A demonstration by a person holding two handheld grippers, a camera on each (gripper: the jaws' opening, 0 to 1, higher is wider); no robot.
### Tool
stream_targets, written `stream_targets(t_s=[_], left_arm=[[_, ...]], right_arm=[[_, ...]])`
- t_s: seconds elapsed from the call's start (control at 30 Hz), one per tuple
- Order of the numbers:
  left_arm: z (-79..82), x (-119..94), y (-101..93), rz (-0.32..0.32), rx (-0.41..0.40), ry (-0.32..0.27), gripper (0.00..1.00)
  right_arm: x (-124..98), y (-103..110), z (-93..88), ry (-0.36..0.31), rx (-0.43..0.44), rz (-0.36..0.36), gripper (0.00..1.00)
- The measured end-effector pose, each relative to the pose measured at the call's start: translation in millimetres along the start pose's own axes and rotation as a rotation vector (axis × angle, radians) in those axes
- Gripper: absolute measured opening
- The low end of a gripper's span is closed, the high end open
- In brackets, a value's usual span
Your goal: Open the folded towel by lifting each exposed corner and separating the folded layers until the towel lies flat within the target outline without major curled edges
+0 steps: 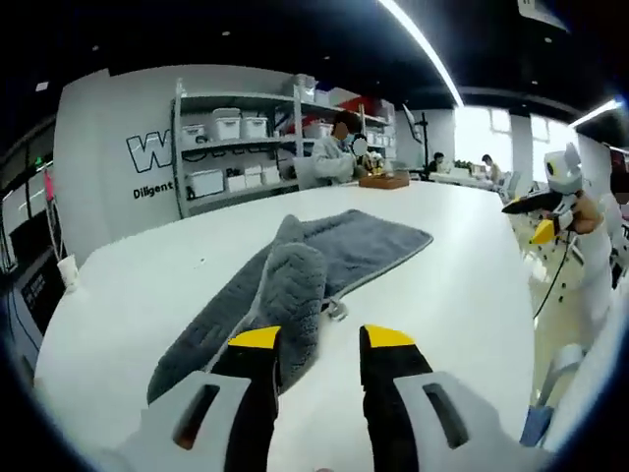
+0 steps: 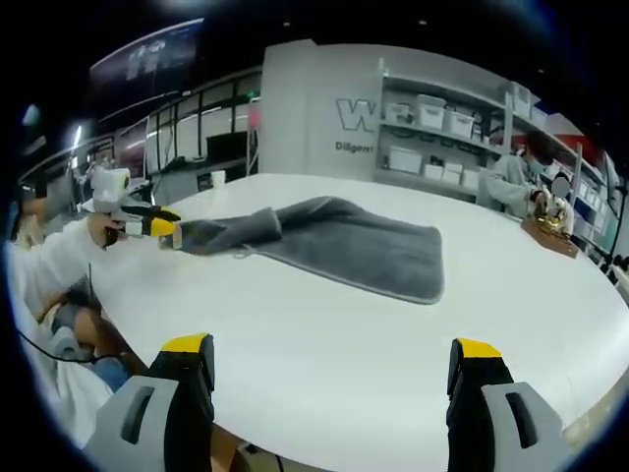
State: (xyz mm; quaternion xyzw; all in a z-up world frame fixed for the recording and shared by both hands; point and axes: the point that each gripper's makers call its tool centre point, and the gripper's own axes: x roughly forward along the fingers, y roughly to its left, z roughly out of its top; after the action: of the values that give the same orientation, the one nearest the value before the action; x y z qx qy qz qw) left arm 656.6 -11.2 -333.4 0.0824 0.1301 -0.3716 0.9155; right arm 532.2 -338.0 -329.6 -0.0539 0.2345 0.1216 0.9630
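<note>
**Towel Corner Raised by Left Gripper, Right Gripper Open**

Left gripper view:
- Left gripper (image 1: 322, 344) at 6 o'clock, yellow-tipped jaws rising from the lower edge. Left jaw pressed against a raised fold of the grey towel (image 1: 295, 270); a gap visible between the fold and the right jaw, so full clamping cannot be confirmed from here.
- Towel lifted into a hump just beyond the jaws, remainder lying flat on the white tabletop (image 1: 452, 285) toward 12 o'clock.
- Right gripper (image 1: 543, 232) at 3 o'clock, off the tabletop edge, held in a hand.
- Shelving unit (image 1: 236, 147) with white bins at 11 o'clock; a seated person (image 1: 334, 152) beyond the far tabletop edge at 12 o'clock.

Right gripper view:
- Right gripper (image 2: 332, 359) at 6 o'clock, jaws spread wide apart, nothing between them, above bare tabletop (image 2: 393, 334).
- Left gripper (image 2: 164, 228) at 9 o'clock, closed on one end of the towel (image 2: 354, 246), that end pulled into a narrow bunch off the surface.
- Rest of towel spread flat at centre, far corner reaching toward 3 o'clock.
</note>
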Motion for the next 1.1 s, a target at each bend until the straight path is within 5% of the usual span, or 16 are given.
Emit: stream_targets(t_s=[0.53,1.1], left_arm=[[2.6,-10.5,-19.7,-0.054,0.027,-0.041,0.64],[-6.9,-7.7,-33.1,-0.097,-0.021,-0.002,0.96]], right_arm=[[4.0,2.2,-1.9,0.018,-0.011,0.004,0.99],[4.6,4.1,-3.6,0.026,-0.015,0.007,0.99]])
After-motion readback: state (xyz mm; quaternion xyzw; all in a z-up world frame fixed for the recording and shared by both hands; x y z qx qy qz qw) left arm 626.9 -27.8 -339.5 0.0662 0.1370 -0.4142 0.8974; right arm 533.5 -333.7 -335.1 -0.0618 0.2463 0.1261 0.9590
